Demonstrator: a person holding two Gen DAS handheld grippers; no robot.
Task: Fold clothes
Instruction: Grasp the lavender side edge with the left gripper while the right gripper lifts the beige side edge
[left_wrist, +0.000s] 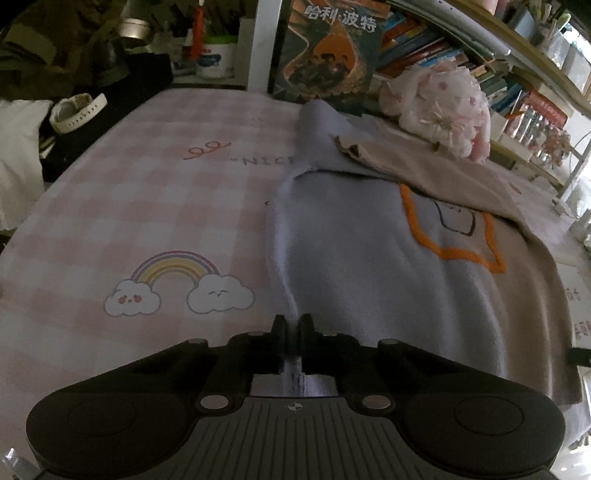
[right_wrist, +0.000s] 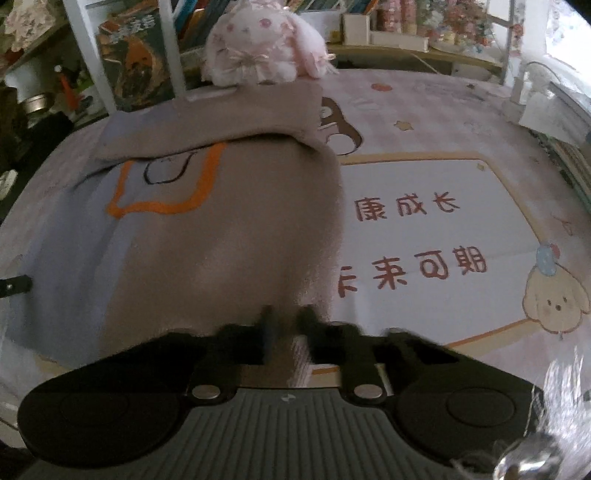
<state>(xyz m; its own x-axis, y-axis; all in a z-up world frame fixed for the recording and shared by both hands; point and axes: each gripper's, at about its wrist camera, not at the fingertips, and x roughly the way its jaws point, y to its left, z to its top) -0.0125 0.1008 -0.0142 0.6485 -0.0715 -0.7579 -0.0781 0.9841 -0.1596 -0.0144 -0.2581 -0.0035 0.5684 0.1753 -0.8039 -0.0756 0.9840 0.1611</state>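
Observation:
A two-tone sweater (left_wrist: 373, 258), lavender on one half and beige on the other with an orange outline patch, lies on the patterned table cover (left_wrist: 147, 206). Both sleeves are folded in across its upper part. My left gripper (left_wrist: 294, 325) is shut on the lavender bottom hem at the near left corner. In the right wrist view the same sweater (right_wrist: 229, 229) shows its beige half, and my right gripper (right_wrist: 286, 317) is shut on the beige hem at the near right corner. Motion blur softens the right fingers.
A pink plush toy (right_wrist: 258, 48) sits just beyond the sweater's collar end. Shelves of books (left_wrist: 436, 44) and jars stand behind it. A white watch (left_wrist: 75, 112) lies at the far left edge. A bare printed stretch of the table cover (right_wrist: 424, 221) extends to the right of the sweater.

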